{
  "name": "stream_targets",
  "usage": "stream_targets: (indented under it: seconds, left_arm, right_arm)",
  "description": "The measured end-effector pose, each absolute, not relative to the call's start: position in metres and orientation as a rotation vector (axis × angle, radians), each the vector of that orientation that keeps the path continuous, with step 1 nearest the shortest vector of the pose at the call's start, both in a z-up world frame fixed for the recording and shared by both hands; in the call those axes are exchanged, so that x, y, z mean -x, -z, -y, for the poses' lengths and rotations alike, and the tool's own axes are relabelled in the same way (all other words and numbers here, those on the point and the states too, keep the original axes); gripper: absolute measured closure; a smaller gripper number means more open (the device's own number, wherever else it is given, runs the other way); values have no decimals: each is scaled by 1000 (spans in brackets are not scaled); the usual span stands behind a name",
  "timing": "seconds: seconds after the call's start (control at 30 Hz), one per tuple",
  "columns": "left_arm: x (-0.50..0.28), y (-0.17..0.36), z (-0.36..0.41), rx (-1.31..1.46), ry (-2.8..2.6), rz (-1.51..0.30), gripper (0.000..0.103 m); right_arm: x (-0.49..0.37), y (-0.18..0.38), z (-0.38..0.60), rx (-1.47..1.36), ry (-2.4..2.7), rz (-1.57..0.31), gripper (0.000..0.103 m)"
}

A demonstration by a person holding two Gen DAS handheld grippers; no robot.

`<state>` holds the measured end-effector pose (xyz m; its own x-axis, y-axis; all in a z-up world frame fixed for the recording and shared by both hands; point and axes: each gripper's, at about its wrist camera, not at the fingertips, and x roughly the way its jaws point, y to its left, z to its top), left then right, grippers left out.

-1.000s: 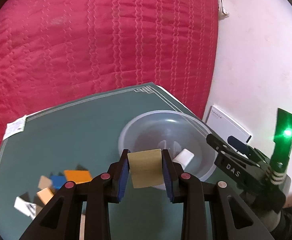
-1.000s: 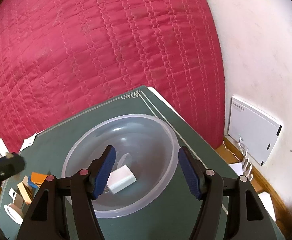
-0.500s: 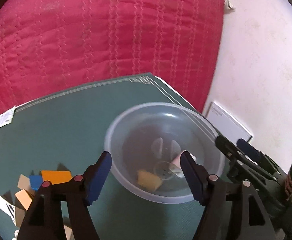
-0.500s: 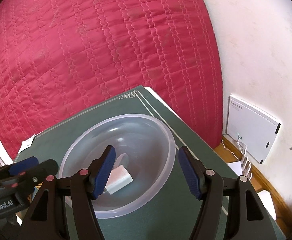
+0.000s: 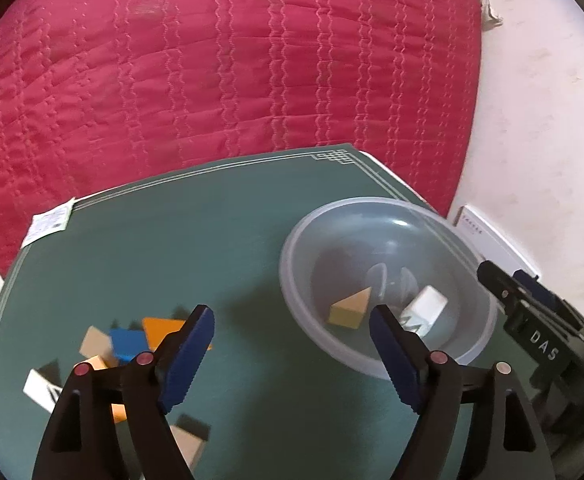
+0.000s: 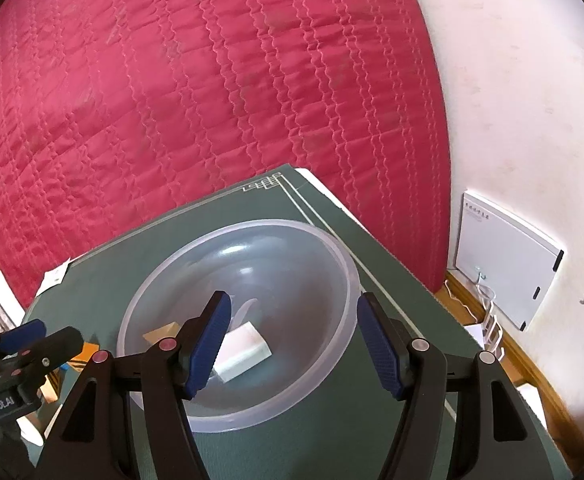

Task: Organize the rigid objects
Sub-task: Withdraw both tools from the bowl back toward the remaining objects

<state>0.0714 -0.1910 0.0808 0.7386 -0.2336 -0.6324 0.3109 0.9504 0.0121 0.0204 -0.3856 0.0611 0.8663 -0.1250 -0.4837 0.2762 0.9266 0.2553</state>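
A clear plastic bowl (image 5: pixel 292 240) stands on the green table mat (image 5: pixel 172 232); it also shows in the right wrist view (image 6: pixel 343 264). In it lie a tan wooden block (image 5: pixel 349 308) and a white block (image 5: pixel 425 304), the white block (image 6: pixel 246 348) also showing in the right wrist view. My left gripper (image 5: pixel 292 344) is open and empty above the mat, left of the bowl. My right gripper (image 6: pixel 292 332) is open and empty over the bowl's near side. A pile of blocks lies at the left: blue (image 5: pixel 128 344), orange (image 5: pixel 162 326), tan (image 5: pixel 94 340), white (image 5: pixel 40 390).
A red quilted bed cover (image 5: pixel 212 80) rises behind the table. A white wall (image 6: pixel 531 100) stands at the right with a white box (image 6: pixel 503 264) leaning against it. A paper label (image 5: pixel 50 224) lies at the mat's far left corner.
My left gripper opened and let the tan block fall into the bowl, then swung left toward the block pile. My right gripper stayed open over the bowl.
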Motion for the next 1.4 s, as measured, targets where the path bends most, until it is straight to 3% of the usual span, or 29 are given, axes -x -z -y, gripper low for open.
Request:
stream_targets:
  seconds: [0.63, 1.4]
  left_arm:
    - [-33, -84, 117, -129, 98, -627, 2]
    - [-12, -43, 40, -39, -84, -711, 1]
  right_arm:
    - [-25, -56, 373, -280, 202, -500, 36]
    - [-23, -57, 365, -223, 247, -497, 33]
